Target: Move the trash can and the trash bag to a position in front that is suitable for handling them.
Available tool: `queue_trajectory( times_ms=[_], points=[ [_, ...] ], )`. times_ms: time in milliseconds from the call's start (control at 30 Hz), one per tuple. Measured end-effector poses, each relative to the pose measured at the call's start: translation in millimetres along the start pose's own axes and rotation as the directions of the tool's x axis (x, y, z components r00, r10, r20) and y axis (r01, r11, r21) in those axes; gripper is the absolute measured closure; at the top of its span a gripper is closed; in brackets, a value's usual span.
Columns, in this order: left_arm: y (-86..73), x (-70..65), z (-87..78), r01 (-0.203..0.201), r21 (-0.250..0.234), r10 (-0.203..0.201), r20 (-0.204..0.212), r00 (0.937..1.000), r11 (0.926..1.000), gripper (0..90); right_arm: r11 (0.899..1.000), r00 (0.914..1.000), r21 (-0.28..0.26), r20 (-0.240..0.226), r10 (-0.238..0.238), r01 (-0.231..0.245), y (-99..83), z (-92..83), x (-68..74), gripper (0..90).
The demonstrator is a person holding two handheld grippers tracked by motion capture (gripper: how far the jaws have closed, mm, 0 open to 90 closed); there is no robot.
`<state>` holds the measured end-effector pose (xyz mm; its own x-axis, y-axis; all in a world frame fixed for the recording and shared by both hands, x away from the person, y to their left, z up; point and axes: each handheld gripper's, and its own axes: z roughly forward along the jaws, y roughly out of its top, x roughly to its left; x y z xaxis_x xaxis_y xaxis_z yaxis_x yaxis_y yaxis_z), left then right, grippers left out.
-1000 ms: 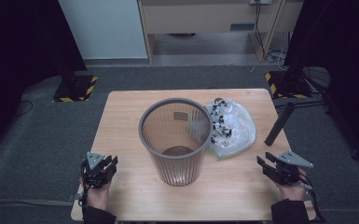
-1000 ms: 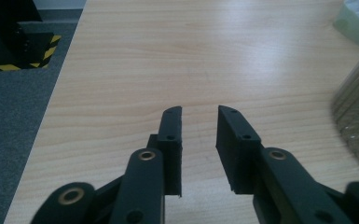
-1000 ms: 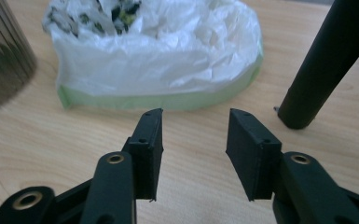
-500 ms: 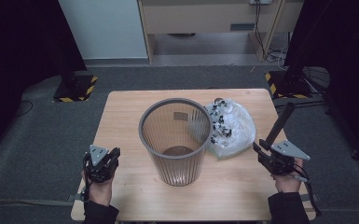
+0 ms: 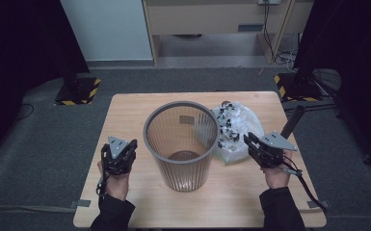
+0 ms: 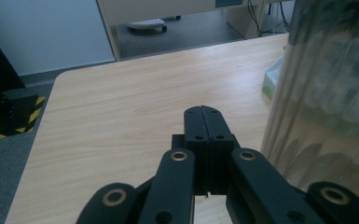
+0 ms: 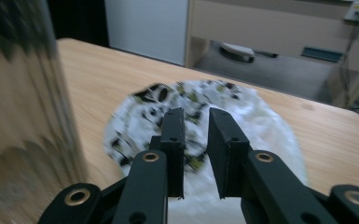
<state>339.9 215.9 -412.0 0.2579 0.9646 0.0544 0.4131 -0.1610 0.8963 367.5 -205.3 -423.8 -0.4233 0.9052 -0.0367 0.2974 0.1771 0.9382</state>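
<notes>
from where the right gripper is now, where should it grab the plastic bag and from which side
Probably a raised fold on the near right part of the plastic bag, coming from the person's side. It lies crumpled and low beside the wire basket, whose wall blocks the left. The right gripper, jaws slightly apart, already faces it.

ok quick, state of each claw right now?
Left claw: closed, holding nothing.
Right claw: slightly open, holding nothing, pointed at the plastic bag.

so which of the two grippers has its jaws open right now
The right gripper: its two black jaws stand apart with a gap, aimed at the white plastic bag. The left gripper has its jaws pressed together, beside the mesh bin.
</notes>
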Motion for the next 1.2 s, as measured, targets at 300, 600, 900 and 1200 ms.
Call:
queue_trajectory(
  times_ms=[300, 600, 900, 1200],
  points=[
    [4.6, -17.9, 11.0, -0.028, -0.004, 0.028, 0.044, 0.9986, 0.9996, 89.6, 1.0, 0.9991, -0.009, -0.043, 0.006, -0.007, 11.8, 29.7, 29.0, 77.1],
    [4.4, -26.2, 13.9, -0.041, -0.014, 0.042, 0.082, 0.9958, 0.9991, 89.9, 1.0, 0.9956, -0.019, -0.094, 0.004, -0.006, 13.6, 44.4, 54.1, 77.6],
    [4.5, -27.6, 13.5, -0.053, -0.013, 0.054, 0.089, 0.9946, 0.9985, 89.9, 0.999, 0.9927, -0.043, -0.119, -0.017, 0.012, 17.2, 40.1, 65.2, 79.6],
    [5.2, -32.7, 13.9, -0.051, -0.012, 0.052, 0.1, 0.9936, 0.9986, 90.0, 0.998, 0.9908, -0.037, -0.124, -0.054, 0.05, 15.7, 30.6, 63.0, 82.0]
  ],
)
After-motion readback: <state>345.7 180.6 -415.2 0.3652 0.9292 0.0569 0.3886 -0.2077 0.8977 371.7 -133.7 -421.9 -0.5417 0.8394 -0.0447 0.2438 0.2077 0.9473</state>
